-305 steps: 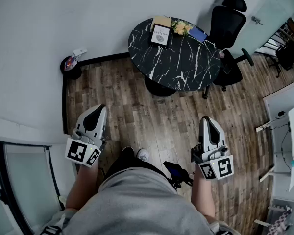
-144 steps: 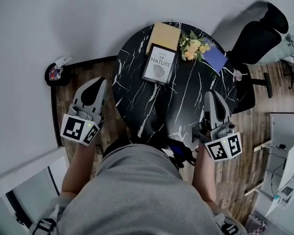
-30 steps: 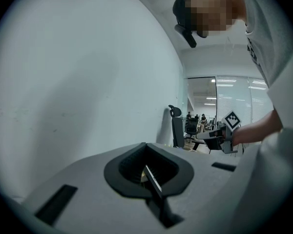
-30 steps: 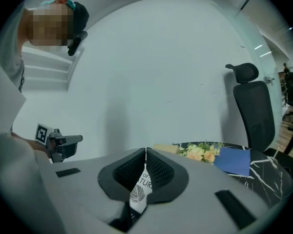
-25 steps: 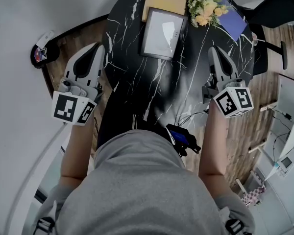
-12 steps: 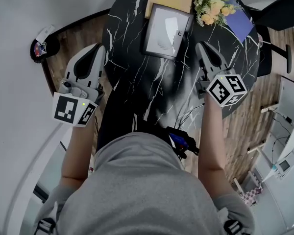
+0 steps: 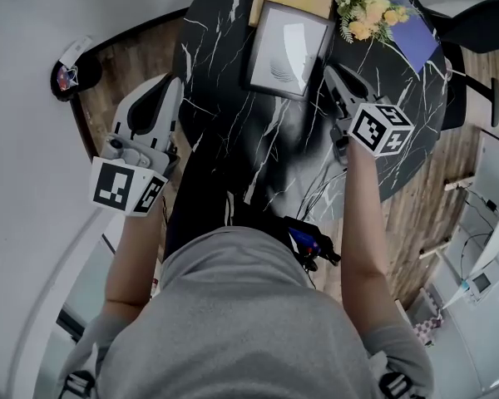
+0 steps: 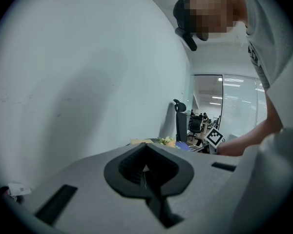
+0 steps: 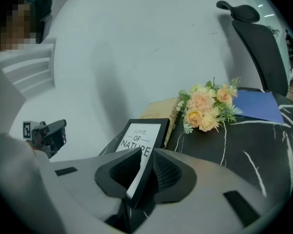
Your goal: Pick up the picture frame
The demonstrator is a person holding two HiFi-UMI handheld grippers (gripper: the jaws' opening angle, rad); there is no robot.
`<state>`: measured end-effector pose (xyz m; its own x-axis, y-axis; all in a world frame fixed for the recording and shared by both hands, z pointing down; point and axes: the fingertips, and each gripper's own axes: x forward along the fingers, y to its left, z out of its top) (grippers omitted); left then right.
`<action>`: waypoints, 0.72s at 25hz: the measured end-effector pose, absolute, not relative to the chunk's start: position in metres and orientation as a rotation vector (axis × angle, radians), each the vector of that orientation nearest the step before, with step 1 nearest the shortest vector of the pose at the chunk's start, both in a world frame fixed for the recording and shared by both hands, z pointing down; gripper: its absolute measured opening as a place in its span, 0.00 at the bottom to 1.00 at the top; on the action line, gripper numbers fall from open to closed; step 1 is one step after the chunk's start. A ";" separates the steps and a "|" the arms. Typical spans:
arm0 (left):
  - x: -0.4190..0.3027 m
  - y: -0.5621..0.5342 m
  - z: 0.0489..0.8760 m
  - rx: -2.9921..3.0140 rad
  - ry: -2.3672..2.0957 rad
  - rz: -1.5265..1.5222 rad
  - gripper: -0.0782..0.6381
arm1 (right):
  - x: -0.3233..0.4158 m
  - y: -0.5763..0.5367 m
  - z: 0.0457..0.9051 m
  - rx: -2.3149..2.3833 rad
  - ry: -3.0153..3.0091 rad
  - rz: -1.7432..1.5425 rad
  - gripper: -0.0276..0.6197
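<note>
Sliding the right hand-held gripper (image 7: 329, 74), jaws just opening slightly astride the near right corner of the frame (image 7: 287, 48) by the far edge of the table (image 7: 233, 131), deeper before squeezing; left hand-held gripper (image 7: 168, 86) closed, empty.

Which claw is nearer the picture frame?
Right. The right claw is at the right edge of the picture frame, jaws just opening around it; the left claw hovers left of the table.

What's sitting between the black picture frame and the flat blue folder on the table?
A small bouquet of yellow and peach flowers; the head view and the right gripper view both show it.
</note>
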<state>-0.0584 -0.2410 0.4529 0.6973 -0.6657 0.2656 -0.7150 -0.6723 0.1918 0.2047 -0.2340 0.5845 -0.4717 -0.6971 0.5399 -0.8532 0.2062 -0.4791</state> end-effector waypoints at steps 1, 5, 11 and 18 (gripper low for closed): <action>-0.057 -0.240 0.454 2.627 -1.090 0.252 0.12 | 0.204 -0.235 0.590 1.473 -2.264 1.150 0.19; -0.055 -0.238 0.457 2.627 -1.079 0.263 0.12 | 0.199 -0.239 0.607 1.425 -2.252 1.249 0.26; -0.053 -0.233 0.459 2.622 -1.057 0.273 0.12 | 0.193 -0.247 0.620 1.351 -2.230 1.359 0.28; -0.054 -0.229 0.462 2.618 -1.041 0.272 0.12 | 0.177 -0.250 0.638 1.205 -2.199 1.584 0.33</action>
